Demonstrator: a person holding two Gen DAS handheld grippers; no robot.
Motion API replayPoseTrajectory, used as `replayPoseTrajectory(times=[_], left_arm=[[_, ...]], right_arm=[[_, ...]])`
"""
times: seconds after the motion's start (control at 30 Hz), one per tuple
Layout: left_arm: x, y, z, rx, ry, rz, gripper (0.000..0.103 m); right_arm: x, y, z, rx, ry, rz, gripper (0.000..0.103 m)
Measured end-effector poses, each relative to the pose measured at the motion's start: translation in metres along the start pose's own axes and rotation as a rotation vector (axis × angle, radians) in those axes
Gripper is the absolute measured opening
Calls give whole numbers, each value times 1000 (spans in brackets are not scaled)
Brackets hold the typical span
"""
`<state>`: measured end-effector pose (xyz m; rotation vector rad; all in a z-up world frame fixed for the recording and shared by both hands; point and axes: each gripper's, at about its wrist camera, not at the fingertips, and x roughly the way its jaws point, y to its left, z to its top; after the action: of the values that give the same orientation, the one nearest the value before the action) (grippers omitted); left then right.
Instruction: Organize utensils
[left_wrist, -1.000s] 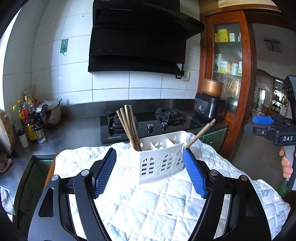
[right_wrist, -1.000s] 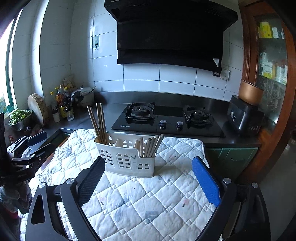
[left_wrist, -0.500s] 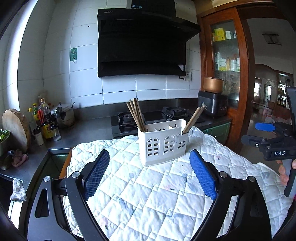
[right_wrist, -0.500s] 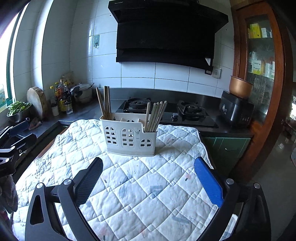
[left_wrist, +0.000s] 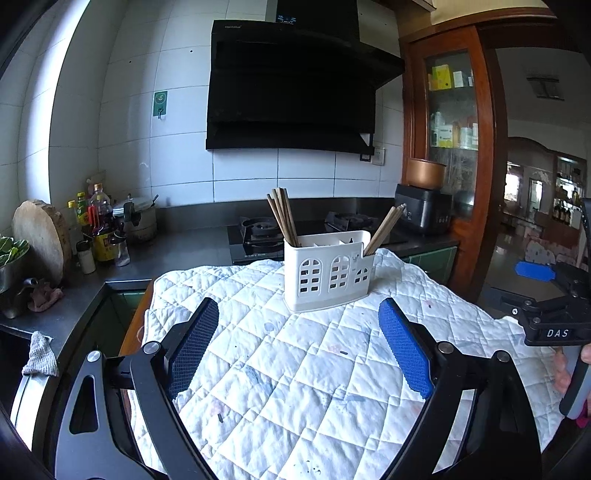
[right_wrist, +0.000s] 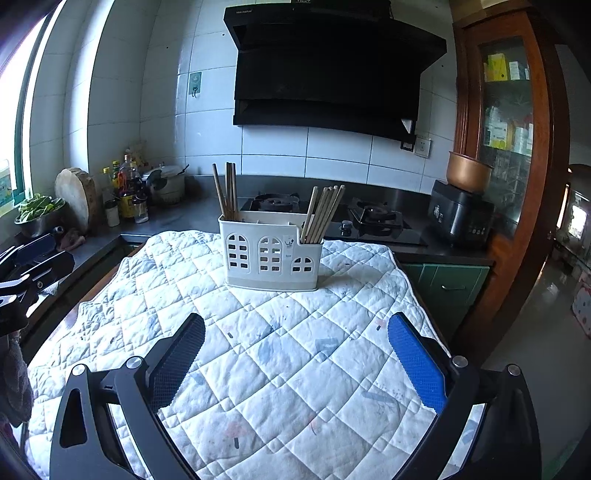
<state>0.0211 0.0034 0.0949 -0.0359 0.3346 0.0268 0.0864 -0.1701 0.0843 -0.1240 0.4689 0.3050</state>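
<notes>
A white plastic utensil holder (left_wrist: 328, 271) (right_wrist: 271, 256) stands upright on a white quilted cloth (left_wrist: 314, 369) (right_wrist: 277, 362). Several wooden chopsticks (left_wrist: 282, 216) (right_wrist: 226, 192) stand in its left compartment. Several more chopsticks (left_wrist: 384, 229) (right_wrist: 323, 214) lean in its right compartment. My left gripper (left_wrist: 297, 314) is open and empty, well in front of the holder. My right gripper (right_wrist: 295, 328) is open and empty, also short of the holder. The right gripper shows at the right edge of the left wrist view (left_wrist: 554, 306).
A black gas stove (right_wrist: 325, 218) sits behind the cloth under a range hood (right_wrist: 332, 74). Bottles (right_wrist: 127, 195), a pot and a round wooden board (right_wrist: 77, 195) stand at the left. A rice cooker (right_wrist: 461, 218) and wooden cabinet are at the right.
Both grippers have drawn back from the holder and risen a little, so it looks smaller and farther. Both stay open. The holder and chopsticks have not moved.
</notes>
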Motion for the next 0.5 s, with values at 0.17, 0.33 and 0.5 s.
replayPoseTrajectory(times=[0.17,0.33,0.5], left_arm=[[-8,3,-8,3,7,2,88],[-12,4,-17,-7,19,-3,88],[-11,2,-22,-6,35,-8,88]], right_arm=[[-9,5,-8,20,-9,4,96],[-12,8,-13,23,-6,11,96],[-12,8,-18,27,3,8,96]])
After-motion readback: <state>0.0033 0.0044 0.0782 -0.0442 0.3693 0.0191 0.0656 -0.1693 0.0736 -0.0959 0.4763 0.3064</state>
